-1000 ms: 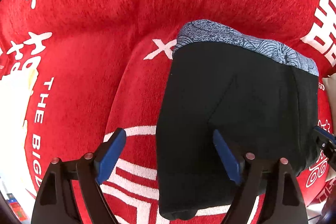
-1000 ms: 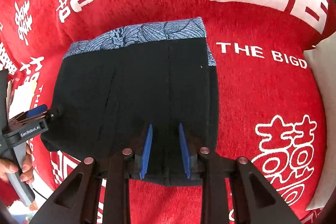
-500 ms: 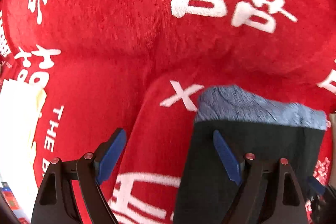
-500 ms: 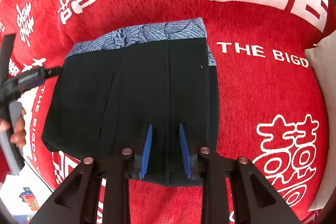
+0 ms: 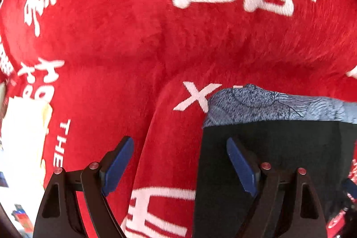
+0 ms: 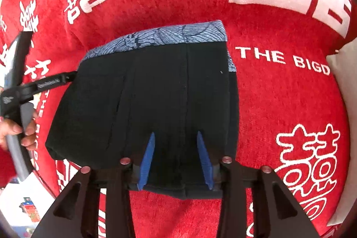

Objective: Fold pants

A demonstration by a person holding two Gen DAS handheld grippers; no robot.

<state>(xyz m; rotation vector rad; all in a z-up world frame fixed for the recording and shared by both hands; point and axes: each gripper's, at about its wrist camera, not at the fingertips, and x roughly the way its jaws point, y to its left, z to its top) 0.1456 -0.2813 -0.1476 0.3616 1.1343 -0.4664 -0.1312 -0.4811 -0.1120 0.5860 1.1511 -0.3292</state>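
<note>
Pants [image 6: 156, 99] lie folded compact on red blanket [image 6: 279, 104]. Right gripper [image 6: 176, 160] jaws opening over hem, letting go. Left gripper [image 5: 178, 166] wide, empty, beside waistband. Final release; next: withdraw without dragging cloth.

The folded pants [image 6: 156, 104] lie flat on the blanket [image 6: 279, 104], waistband [image 6: 160, 39] at the far edge and the fold at the near edge. The right tool [image 6: 176, 157] sits over that near edge, its jaws opening with the cloth between them. The left tool [image 5: 178, 162] hangs beyond the pants' left edge, one finger over the blanket, the other over the pants. A pillow [image 6: 348, 81] lies at the far right.
</note>
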